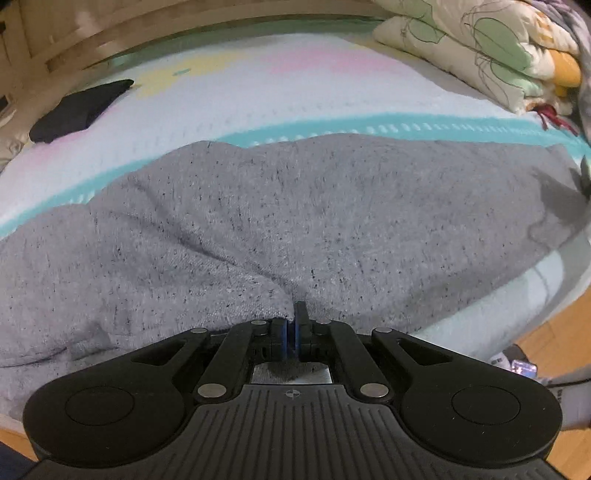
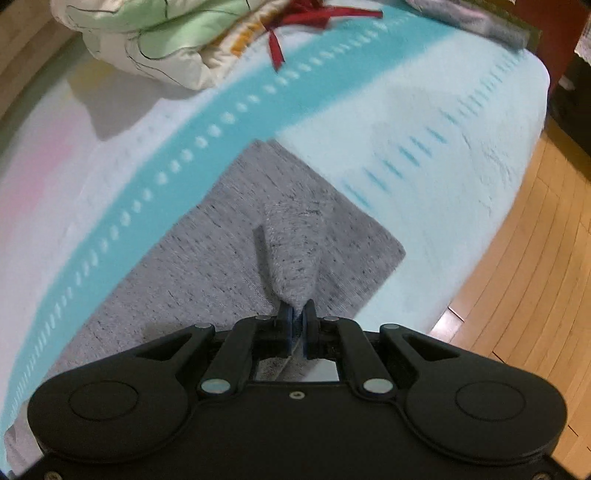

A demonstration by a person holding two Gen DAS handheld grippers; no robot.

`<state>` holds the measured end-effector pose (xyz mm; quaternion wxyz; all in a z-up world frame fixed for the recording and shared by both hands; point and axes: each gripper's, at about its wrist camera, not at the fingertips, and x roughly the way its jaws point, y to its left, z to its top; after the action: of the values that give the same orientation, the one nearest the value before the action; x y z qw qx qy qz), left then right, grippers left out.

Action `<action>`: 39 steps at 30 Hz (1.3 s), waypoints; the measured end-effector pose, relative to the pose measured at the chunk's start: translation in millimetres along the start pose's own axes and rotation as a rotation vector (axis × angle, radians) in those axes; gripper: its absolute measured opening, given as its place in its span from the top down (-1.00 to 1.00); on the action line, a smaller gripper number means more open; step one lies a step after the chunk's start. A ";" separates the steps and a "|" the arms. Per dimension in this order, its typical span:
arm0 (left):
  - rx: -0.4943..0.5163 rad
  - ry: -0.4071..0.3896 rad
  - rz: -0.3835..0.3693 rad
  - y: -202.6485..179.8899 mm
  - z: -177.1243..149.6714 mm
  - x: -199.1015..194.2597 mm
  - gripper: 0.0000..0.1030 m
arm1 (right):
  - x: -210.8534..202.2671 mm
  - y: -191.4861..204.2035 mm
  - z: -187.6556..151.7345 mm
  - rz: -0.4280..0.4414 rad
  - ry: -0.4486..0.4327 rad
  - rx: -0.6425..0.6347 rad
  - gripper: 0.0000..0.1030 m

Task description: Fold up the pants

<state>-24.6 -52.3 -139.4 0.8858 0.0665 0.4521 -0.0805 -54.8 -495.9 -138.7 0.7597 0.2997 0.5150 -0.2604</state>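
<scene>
Grey speckled pants (image 1: 295,214) lie spread across a bed with a pastel striped cover (image 1: 258,96). My left gripper (image 1: 293,321) is shut on a fold of the pants at their near edge. In the right wrist view the pants (image 2: 207,258) end in a straight edge toward the bed's side. My right gripper (image 2: 297,317) is shut on a pinched-up peak of the grey cloth, lifted a little above the rest.
A folded dark garment (image 1: 77,110) lies at the far left of the bed. A bundled floral quilt (image 1: 480,48) sits at the far right, also in the right wrist view (image 2: 155,40), with red ribbon (image 2: 295,26) beside it. Wooden floor (image 2: 524,295) lies beyond the bed edge.
</scene>
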 end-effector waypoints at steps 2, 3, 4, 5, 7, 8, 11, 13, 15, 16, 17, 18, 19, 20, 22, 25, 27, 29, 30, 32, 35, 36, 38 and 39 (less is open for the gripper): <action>-0.040 -0.008 -0.023 9.3 -3.6 -7.8 0.94 | -1.6 0.5 0.3 -0.001 -0.003 -0.004 0.82; -0.052 -0.021 -0.034 15.1 -3.9 -12.9 0.94 | -7.0 2.2 -1.7 -0.004 -0.007 -0.006 0.82; -0.051 -0.039 -0.036 16.0 -3.2 -16.4 0.94 | -11.3 4.0 -2.2 -0.002 -0.023 -0.007 0.82; -0.042 -0.057 -0.033 14.3 -1.8 -19.0 0.94 | -14.8 1.3 -5.5 0.002 -0.040 -0.013 0.82; -0.013 -0.056 -0.022 9.1 -3.5 -15.7 0.94 | -28.4 -1.3 -12.2 0.014 -0.074 -0.017 0.83; -0.007 -0.032 -0.020 6.2 -2.4 -7.6 0.94 | -30.0 -3.8 -13.6 0.011 -0.070 -0.013 0.83; 0.006 -0.014 0.005 2.7 -4.4 -0.7 0.90 | 0.8 -7.3 -8.6 -0.042 0.033 -0.014 0.78; 0.038 -0.021 0.014 -0.1 -3.0 -9.4 0.90 | 14.1 -10.2 -7.5 -0.070 0.063 0.004 0.60; 0.042 -0.023 0.007 -0.4 -5.7 -12.6 0.89 | 7.7 -12.5 -7.1 -0.074 0.038 0.047 0.35; 0.031 -0.019 0.001 0.9 -6.8 -13.8 0.87 | 0.1 -11.5 -7.1 -0.086 0.008 0.053 0.18; 0.021 -0.013 -0.005 2.2 -7.4 -15.9 0.84 | -5.6 -9.8 -7.0 -0.093 -0.022 0.047 0.14; 0.015 -0.009 -0.011 4.7 -9.2 -20.3 0.80 | -14.7 -6.4 -7.0 -0.099 -0.065 0.037 0.10; 0.013 -0.007 -0.018 5.8 -11.1 -25.4 0.81 | -25.6 -1.3 -8.2 -0.105 -0.120 0.024 0.07; 0.015 -0.007 -0.026 6.6 -11.8 -28.4 0.81 | -36.0 4.9 -9.8 -0.106 -0.171 0.007 0.03; 0.018 -0.008 -0.038 10.9 -13.4 -33.4 0.80 | -51.5 19.2 -14.1 -0.079 -0.242 -0.034 -0.08; -0.015 -0.007 -0.053 21.6 -20.1 -45.8 0.80 | -66.1 49.2 -23.7 0.044 -0.260 -0.123 -0.07; -0.069 -0.001 -0.048 34.5 -24.8 -49.6 0.80 | -73.0 73.9 -35.5 0.129 -0.259 -0.200 -0.07; -0.124 -0.001 -0.017 50.6 -28.7 -55.6 0.80 | -78.4 101.7 -51.5 0.213 -0.251 -0.298 -0.07; -0.155 -0.001 0.005 60.4 -29.9 -58.6 0.80 | -80.8 118.5 -61.8 0.253 -0.239 -0.360 -0.07; -0.239 -0.016 0.059 85.1 -30.5 -64.9 0.80 | -85.8 148.7 -84.6 0.317 -0.233 -0.461 -0.07; -0.369 -0.027 0.121 126.2 -29.8 -71.4 0.80 | -93.8 190.2 -124.2 0.409 -0.228 -0.637 -0.07; -0.407 -0.031 0.139 138.6 -30.2 -73.2 0.80 | -96.5 201.9 -138.0 0.441 -0.230 -0.690 -0.07; -0.478 -0.032 0.183 166.1 -31.4 -75.5 0.80 | -103.2 226.1 -171.6 0.505 -0.230 -0.820 -0.07; -0.503 -0.026 0.205 179.7 -31.1 -76.3 0.80 | -106.1 236.4 -188.6 0.531 -0.234 -0.888 -0.07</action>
<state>-56.9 135.7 -87.5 0.8837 -0.1112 0.4375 0.1236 -41.9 -188.4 -49.5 0.9057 0.0382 0.3938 0.1526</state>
